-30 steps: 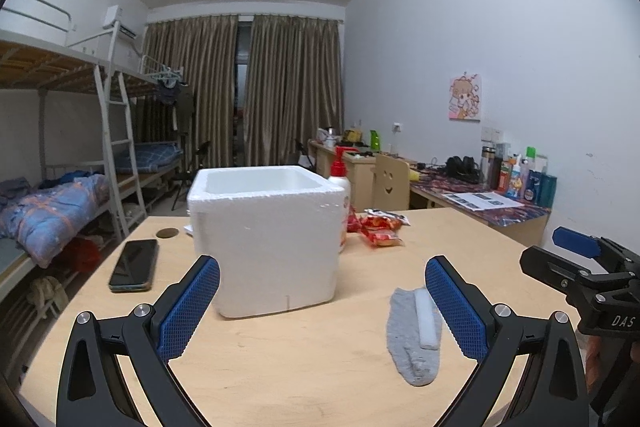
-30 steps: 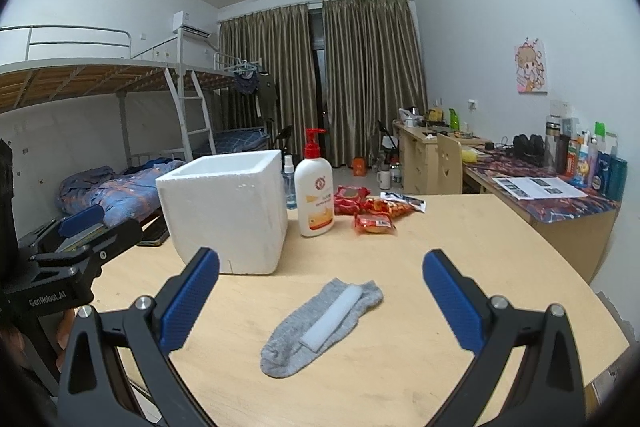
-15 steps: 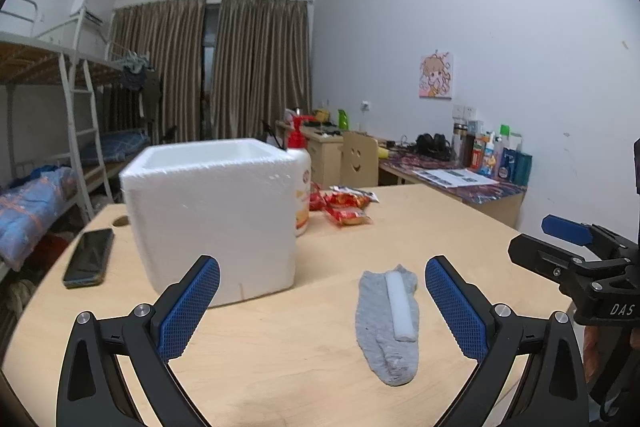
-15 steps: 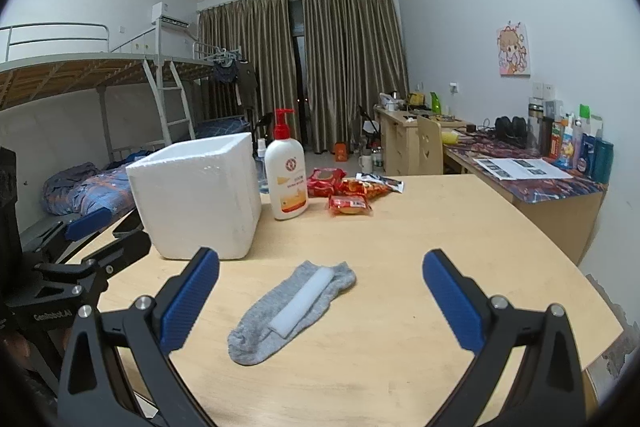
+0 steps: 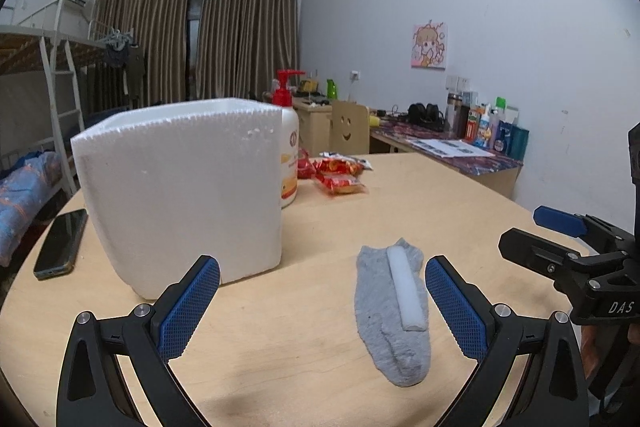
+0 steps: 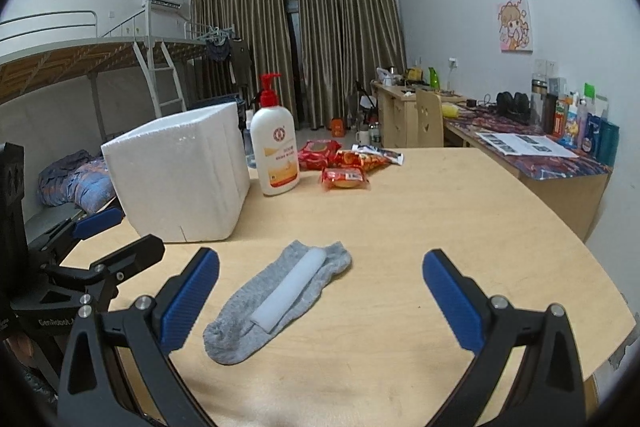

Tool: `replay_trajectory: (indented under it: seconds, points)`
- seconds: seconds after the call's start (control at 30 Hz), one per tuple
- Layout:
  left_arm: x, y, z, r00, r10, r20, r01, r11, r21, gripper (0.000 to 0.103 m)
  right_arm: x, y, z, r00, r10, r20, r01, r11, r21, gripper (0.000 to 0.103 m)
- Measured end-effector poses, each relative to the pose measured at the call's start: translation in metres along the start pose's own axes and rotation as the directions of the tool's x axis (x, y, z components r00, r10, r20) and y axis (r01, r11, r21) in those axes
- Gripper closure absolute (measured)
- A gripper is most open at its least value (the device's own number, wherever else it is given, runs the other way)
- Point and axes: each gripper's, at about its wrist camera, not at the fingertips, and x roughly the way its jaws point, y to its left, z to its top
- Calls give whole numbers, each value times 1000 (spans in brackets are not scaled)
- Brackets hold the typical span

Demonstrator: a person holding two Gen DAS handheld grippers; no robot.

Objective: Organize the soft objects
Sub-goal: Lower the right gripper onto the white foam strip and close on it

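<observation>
— On the worktop [image 6: 460, 211], what do we list?

— One grey sock [image 6: 276, 301], lying flat, with a white foam strip [image 6: 290, 291] resting lengthwise on it. A white foam box [image 6: 180, 179] stands just beside it, open at the top. Behind it: a pump bottle [image 6: 278, 151], snack packets [image 6: 346, 167], and a phone [image 5: 60, 243] left of the box.

— And our grippers?

— Left gripper [image 5: 322, 301]: jaws wide apart, empty, low over the worktop, with the sock just inside its right finger. Right gripper [image 6: 320, 297]: jaws wide apart, empty, with the sock's toe near its left finger.

— Risks we note?

— The strip looks loose; if we pinch only the sock, it may roll off. Our two grippers sit close together, so a shared reach could make them collide. The box looks light, so a nudge might shift it.
</observation>
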Motion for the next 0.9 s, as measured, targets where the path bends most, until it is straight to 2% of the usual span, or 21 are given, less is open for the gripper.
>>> replay_trajectory:
  seconds: [0.33,0.53,0.83,0.9]
  points:
    - [23,5,-7,998,-12,-56,11,1000,-11,0,20,0,-3,998,35,-53,-34,999,16,0]
    - [31,10,-12,998,20,-67,-20,1000,-10,0,38,5,-5,992,72,-105,-70,997,23,1]
    - [28,23,-14,997,22,-68,-24,999,-32,0,59,19,-8,977,104,-189,-104,995,10,19]
    - [28,27,-15,998,14,-69,-17,999,-45,0,64,23,-9,970,117,-213,-118,993,9,27]
